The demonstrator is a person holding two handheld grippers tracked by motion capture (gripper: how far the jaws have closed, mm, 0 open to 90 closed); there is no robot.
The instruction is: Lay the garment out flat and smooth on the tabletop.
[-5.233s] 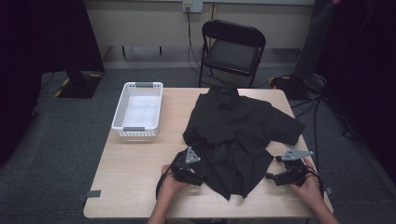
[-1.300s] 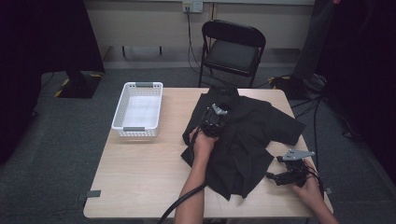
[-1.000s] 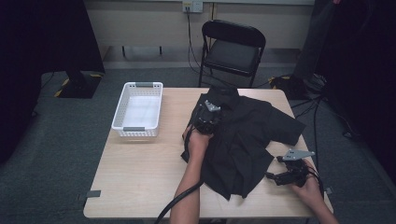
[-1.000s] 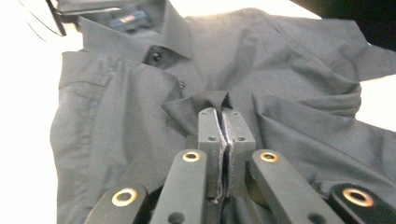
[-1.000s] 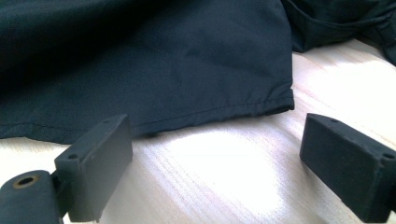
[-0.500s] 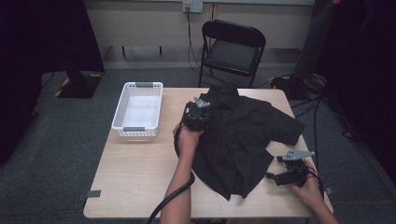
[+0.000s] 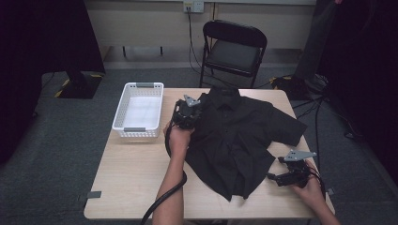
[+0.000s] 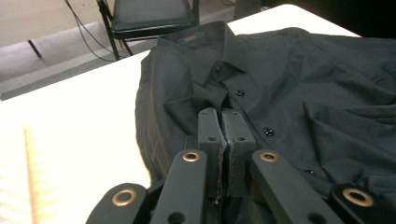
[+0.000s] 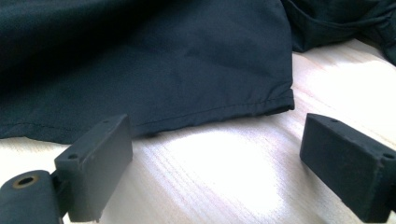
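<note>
Left tool: jaws together, nothing visibly pinched, poised over left shoulder of black shirt just below collar. Right tool: jaws apart, resting on counter, shirt hem just ahead. Advice: open left tool before pinching shoulder seam; keep right tool low, slide under hem.

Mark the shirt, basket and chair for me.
shirt (image 7: 244, 140): high view, front panel.
basket (image 7: 123, 116): high view, left rim.
chair (image 7: 233, 54): high view, seat.

Light wooden table. On it: black shirt, spread out. White basket, near left corner.
</note>
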